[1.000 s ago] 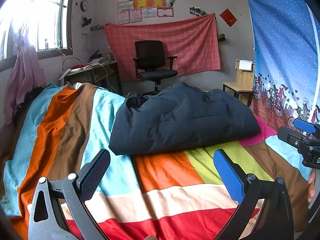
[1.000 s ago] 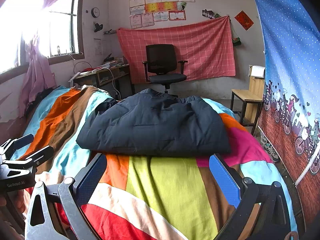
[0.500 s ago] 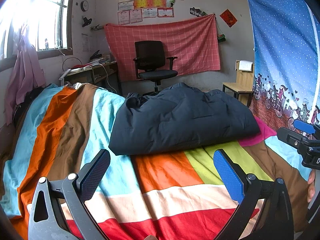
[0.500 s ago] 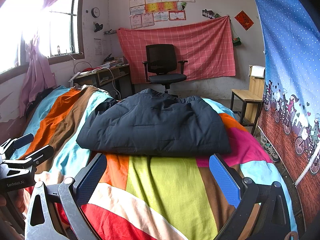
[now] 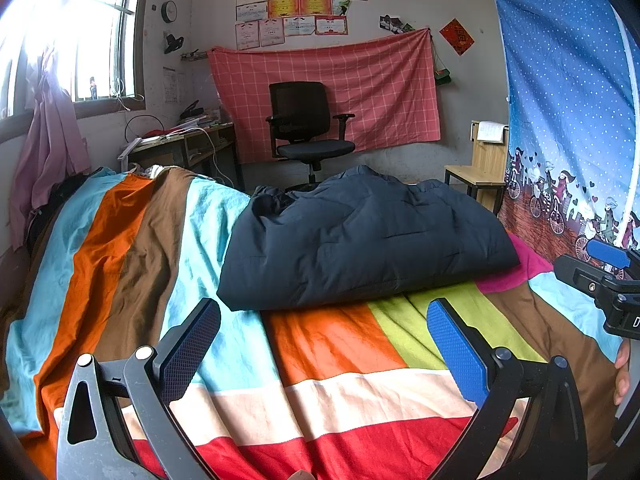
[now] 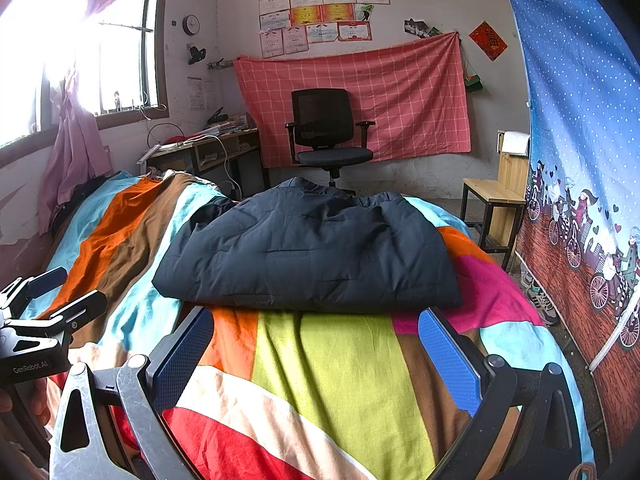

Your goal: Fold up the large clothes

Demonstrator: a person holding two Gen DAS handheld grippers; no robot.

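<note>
We are finding the dark padded jacket (image 6: pixel 308 248) lying folded on the striped bedspread (image 6: pixel 340 368) — both grippers, left gripper (image 5: pixel 324 344) and right gripper (image 6: pixel 316 344), are hanging released, grasping nothing; little appears left.

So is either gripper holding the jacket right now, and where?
Nothing is held: left gripper and right gripper are both open, short of the folded navy jacket.

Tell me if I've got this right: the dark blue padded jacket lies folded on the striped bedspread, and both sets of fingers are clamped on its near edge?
Not quite. The dark blue padded jacket does lie folded on the striped bedspread, but neither gripper grips it. In both wrist views the left gripper and right gripper stand open, short of the jacket's near edge, touching nothing.
</note>
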